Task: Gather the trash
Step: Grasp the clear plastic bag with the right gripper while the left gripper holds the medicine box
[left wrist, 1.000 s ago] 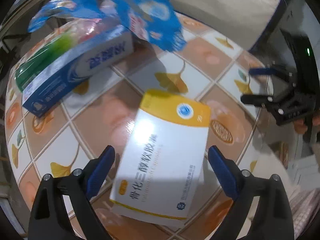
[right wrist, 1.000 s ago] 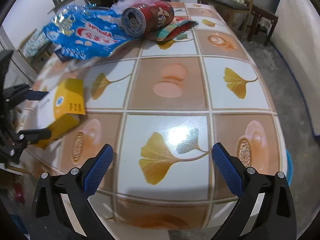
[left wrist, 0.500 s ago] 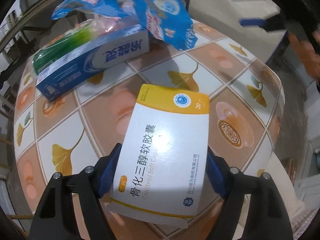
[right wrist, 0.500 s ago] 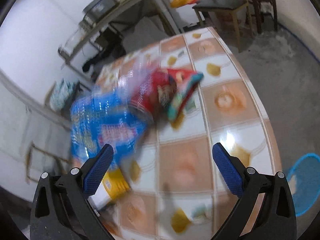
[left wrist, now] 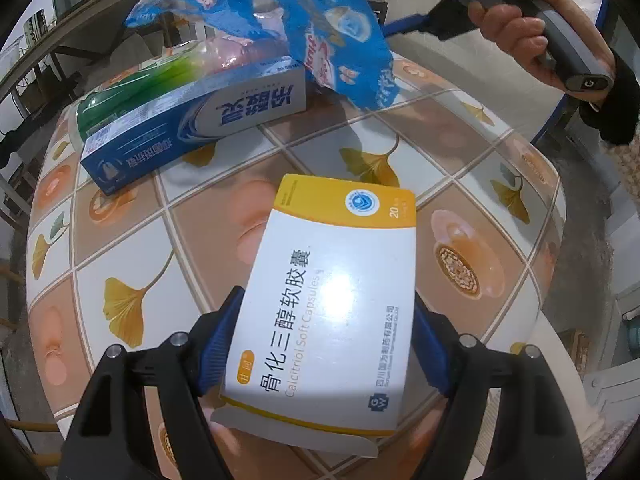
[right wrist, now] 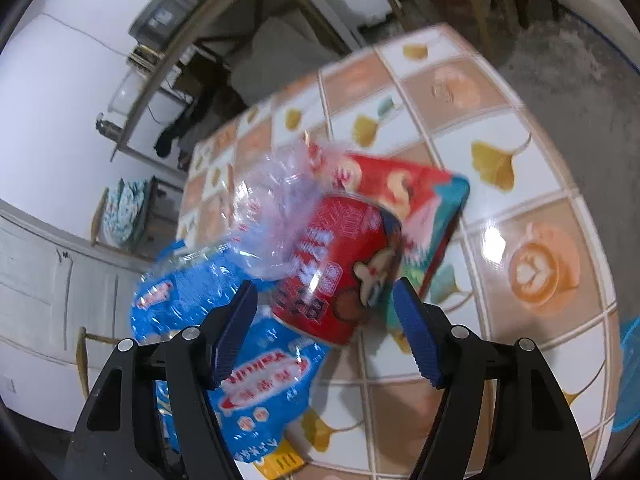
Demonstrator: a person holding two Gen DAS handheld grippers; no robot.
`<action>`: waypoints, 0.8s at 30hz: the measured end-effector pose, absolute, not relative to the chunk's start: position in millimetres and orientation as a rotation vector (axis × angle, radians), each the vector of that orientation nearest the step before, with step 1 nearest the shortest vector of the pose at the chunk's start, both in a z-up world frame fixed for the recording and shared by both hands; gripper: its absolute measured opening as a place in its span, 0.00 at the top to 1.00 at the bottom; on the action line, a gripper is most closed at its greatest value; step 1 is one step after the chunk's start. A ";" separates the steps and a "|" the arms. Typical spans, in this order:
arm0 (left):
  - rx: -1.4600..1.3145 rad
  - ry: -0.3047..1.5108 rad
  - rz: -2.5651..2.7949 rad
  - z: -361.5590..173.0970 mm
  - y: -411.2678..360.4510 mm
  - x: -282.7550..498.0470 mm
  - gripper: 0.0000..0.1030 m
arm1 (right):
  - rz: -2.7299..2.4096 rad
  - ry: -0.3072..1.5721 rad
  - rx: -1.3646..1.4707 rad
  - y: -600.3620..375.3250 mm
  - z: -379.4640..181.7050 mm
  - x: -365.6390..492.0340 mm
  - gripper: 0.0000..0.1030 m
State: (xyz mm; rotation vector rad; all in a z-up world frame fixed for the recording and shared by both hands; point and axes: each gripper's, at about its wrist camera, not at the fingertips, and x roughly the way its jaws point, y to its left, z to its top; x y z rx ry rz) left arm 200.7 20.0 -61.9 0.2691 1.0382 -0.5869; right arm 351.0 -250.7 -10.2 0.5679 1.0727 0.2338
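Observation:
My left gripper (left wrist: pixel 326 344) is shut on a white and yellow medicine box (left wrist: pixel 332 300) and holds it over the tiled table (left wrist: pixel 120 240). A long blue box (left wrist: pixel 192 120) and a blue snack bag (left wrist: pixel 340 40) lie at the far side. In the right wrist view, my right gripper (right wrist: pixel 324 332) is open, its fingers on either side of a red can (right wrist: pixel 340 272) that lies on its side. A red snack packet (right wrist: pixel 408 200), a clear plastic wrapper (right wrist: pixel 272 208) and the blue snack bag (right wrist: pixel 240 360) surround the can.
The table edge curves round at the right in both views. A blue bin rim (right wrist: pixel 630 376) shows on the floor past the table's right edge. A bench and shelves stand by the far wall. The right hand (left wrist: pixel 540 36) is above the table's far right.
My left gripper closed on the medicine box and lifted it. My right gripper swung up and over the table to the red can, its fingers narrowing around it.

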 end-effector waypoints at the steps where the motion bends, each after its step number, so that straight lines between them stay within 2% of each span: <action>1: 0.266 1.039 -0.588 -61.7 20.0 201.0 0.27 | 0.236 1.063 0.563 -250.3 -6.4 353.0 0.35; 10: 0.242 1.050 -0.592 -62.6 18.6 201.6 0.28 | 0.242 1.056 0.619 -248.4 4.4 385.7 0.35; 19: 0.227 1.046 -0.583 -63.1 18.8 202.1 0.29 | 0.194 1.162 0.582 -237.3 -13.1 418.0 0.63; 22: 0.218 1.045 -0.581 -62.7 19.2 201.7 0.30 | 0.195 1.183 0.550 -231.0 -14.7 421.9 0.78; 24: 0.213 1.043 -0.581 -63.0 19.7 201.4 0.30 | 0.197 1.200 0.528 -227.3 -16.3 421.7 0.95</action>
